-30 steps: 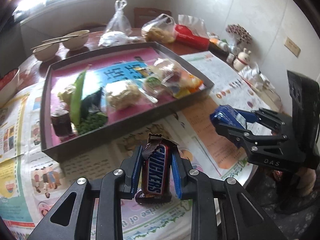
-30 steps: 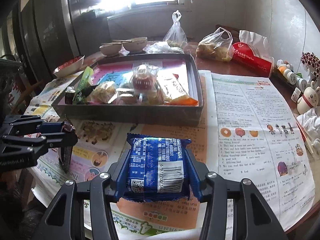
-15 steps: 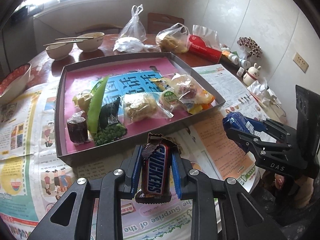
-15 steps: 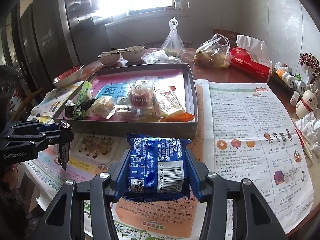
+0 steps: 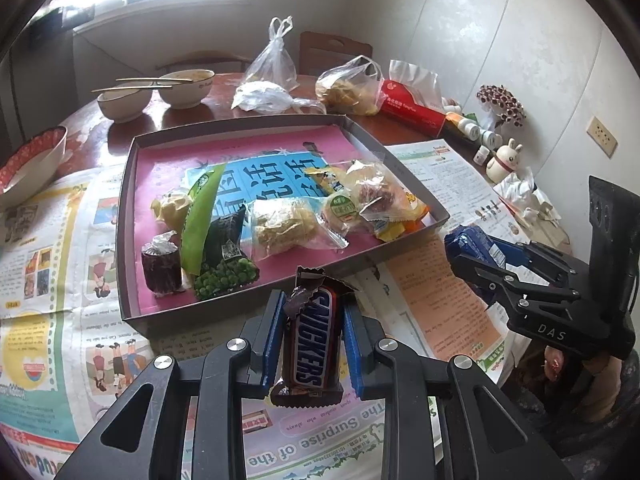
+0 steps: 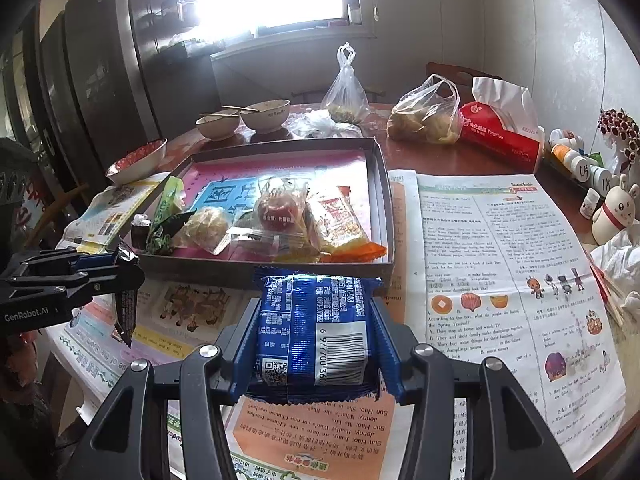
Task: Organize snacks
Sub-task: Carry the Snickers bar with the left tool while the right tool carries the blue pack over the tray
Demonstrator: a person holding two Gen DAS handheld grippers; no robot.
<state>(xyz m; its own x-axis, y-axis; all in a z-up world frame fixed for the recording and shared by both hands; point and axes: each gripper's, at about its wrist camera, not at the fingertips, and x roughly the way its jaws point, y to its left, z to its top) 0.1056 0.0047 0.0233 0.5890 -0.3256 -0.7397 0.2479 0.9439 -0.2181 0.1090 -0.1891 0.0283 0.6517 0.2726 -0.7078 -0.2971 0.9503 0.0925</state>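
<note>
Two snacks are being held above the near edge of the table [image 5: 176, 120], which is covered with newspaper [image 6: 500, 264]. The left gripper [image 5: 310, 332] is clamping a chocolate bar [image 5: 310, 344] between its blue pads; the bar is lying with its long axis along the fingers, its torn, crinkled end pointing forward toward the tray [image 5: 122, 216]. The right gripper [image 6: 316, 344] is squeezing a blue biscuit packet [image 6: 316, 332], which is sitting flat across the pads with its barcode facing up and its long axis also running forward along the fingers, its front crimped edge pointing at the near wall of the tray. Both snacks are hanging just short of that near wall, the bar toward the tray's left half and the packet off its right near corner.

Inside the shallow grey tray, on its pink and blue lining, several wrapped snacks are lying bunched toward the near side: a small dark jelly cup [image 5: 162, 266] at the left, a green pea packet [image 5: 224, 256] beside it, a clear-wrapped pastry [image 5: 282, 226] in the middle, and a yellow and orange packet [image 6: 340, 224] toward the right wall. Beyond the tray's far edge, two bowls [image 5: 186, 88] with chopsticks laid across them and some plastic bags [image 5: 348, 88] are sitting on the bare table.
</note>
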